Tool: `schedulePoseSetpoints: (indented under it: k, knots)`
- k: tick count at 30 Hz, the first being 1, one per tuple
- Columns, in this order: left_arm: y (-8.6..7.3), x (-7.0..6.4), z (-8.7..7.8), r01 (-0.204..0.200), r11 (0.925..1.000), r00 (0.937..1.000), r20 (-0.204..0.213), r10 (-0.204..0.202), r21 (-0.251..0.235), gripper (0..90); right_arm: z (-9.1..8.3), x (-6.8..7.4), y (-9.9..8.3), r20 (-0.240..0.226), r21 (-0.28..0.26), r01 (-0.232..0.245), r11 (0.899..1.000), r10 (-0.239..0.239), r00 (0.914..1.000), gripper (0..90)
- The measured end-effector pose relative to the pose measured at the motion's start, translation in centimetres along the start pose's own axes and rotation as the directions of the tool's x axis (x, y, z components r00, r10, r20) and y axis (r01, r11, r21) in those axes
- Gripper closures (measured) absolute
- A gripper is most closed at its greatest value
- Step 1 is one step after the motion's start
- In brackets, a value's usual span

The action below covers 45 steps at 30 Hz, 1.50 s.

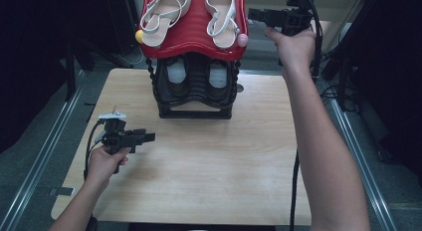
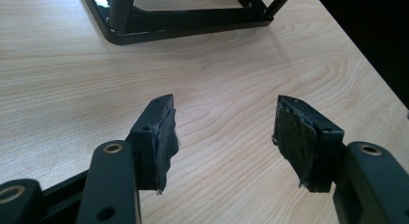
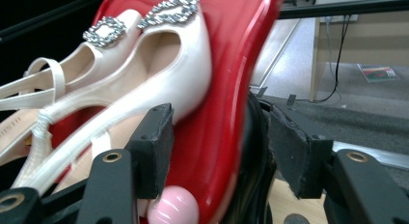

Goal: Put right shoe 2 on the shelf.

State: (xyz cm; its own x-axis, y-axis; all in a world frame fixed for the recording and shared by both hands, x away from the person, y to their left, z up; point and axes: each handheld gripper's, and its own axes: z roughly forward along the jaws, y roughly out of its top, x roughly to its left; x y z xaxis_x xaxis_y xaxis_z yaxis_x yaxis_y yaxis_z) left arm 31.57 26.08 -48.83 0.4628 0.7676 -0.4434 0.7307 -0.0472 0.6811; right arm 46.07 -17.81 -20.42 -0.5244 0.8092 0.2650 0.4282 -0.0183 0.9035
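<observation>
Nearest the person, the left gripper [image 1: 149,137] was held low over the bare wooden worktop [image 1: 209,166], its fingers [image 2: 161,137] spread wide apart and empty, pointing across the worktop toward the foot of the black shoe rack [image 1: 195,89]. The rack stood at the far middle of the worktop; its lower tier held a dark pair of shoes [image 1: 177,76] with pale insoles, set side by side. Above it lay the red top shelf [image 1: 195,32], which carried a pair of cream strapped sandals [image 1: 161,14]: in the high view each sandal's long axis ran roughly front to back. A yellow knob [image 1: 139,36] marked the shelf's left corner and a pink knob [image 1: 242,40] its right. Farthest off, the right gripper [image 1: 254,14] was raised at the shelf's right edge, pointing leftward at the nearer sandal [image 3: 144,74]; its fingers [image 3: 154,142] stood wide open, gripping nothing, with the shelf edge and pink knob between them.
</observation>
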Motion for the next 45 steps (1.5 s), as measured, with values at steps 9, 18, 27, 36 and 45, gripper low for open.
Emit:
schedulePoseSetpoints:
  k: [9, 18, 27, 36, 45]
  knots:
    - [0.1, 0.0, 0.0, 0.004, 1.0, 1.0, 0.004, -0.004, 0.009, 40.2, -0.7, -1.9, -2.3, 0.027, 0.015, -0.006, 1.0, 0.006, 0.9996, 42.2]
    - [0.1, 0.0, 0.1, 0.0, 1.0, 1.0, 0.004, 0.0, 0.009, 40.2, -1.2, -3.7, -5.8, 0.02, 0.031, -0.037, 0.999, 0.037, 0.9991, 37.1]
    - [0.1, -0.1, 0.2, -0.005, 1.0, 1.0, 0.004, 0.005, 0.005, 40.0, -1.3, -4.7, -8.7, 0.029, 0.056, -0.046, 0.997, 0.044, 0.9986, 33.3]
    - [0.1, -0.1, 0.2, -0.016, 0.9998, 0.9999, 0.002, 0.016, 0.01, 39.9, -1.0, -5.4, -12.1, 0.021, 0.076, -0.066, 0.995, 0.064, 0.9977, 33.0]
    - [0.1, -0.1, 0.2, -0.013, 0.9999, 0.9999, 0.001, 0.013, 0.009, 39.8, -1.1, -5.7, -15.6, -0.011, 0.113, -0.089, 0.99, 0.091, 0.9958, 33.0]
